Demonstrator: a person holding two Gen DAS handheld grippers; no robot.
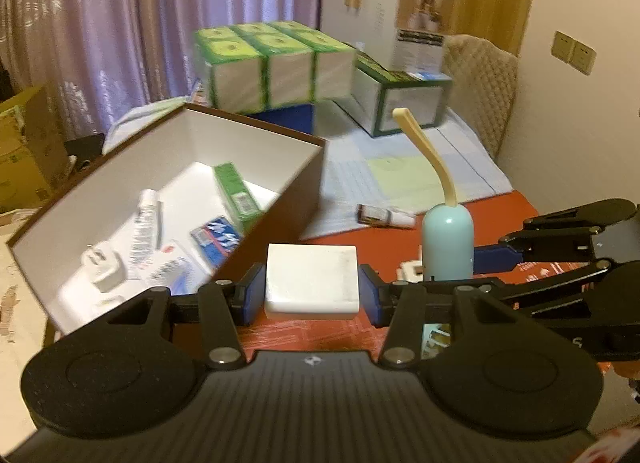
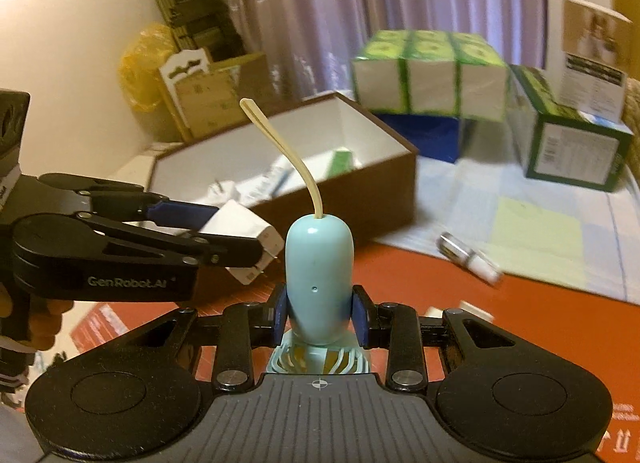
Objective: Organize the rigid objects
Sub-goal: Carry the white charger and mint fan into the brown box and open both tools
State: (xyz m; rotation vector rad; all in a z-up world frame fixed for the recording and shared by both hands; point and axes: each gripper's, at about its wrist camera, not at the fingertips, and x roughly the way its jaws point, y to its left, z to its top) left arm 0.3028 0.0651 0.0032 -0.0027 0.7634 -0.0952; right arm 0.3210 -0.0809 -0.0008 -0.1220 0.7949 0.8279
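One brown open-topped box [image 1: 276,223] with a white lining, standing on the table to the left of both tools; inside it, counted from the left wrist view: one green carton [image 1: 236,193], one white tube [image 1: 145,219], one white plug adapter [image 1: 105,267], one blue packet [image 1: 218,241], plus some printed leaflets I cannot count. Six green-topped tissue packs [image 1: 272,67] stacked in a block behind the box, one green-edged carton [image 1: 404,99] beside them. One red table surface [image 1: 500,215], part covered by one pale checked cloth [image 1: 460,159]. Two hand-held tools: one left gripper [image 1: 312,291], jaws partly apart and pressed on either side of one white block charger [image 1: 311,283], carried above the table just beside the box's near wall; one right gripper [image 2: 319,313], jaws nearly together and clamped on one pale blue capsule-shaped gadget [image 2: 319,267] with one cream strap [image 2: 280,151] curling upward. One small dark-and-white tube [image 2: 468,259] lying at the cloth's edge
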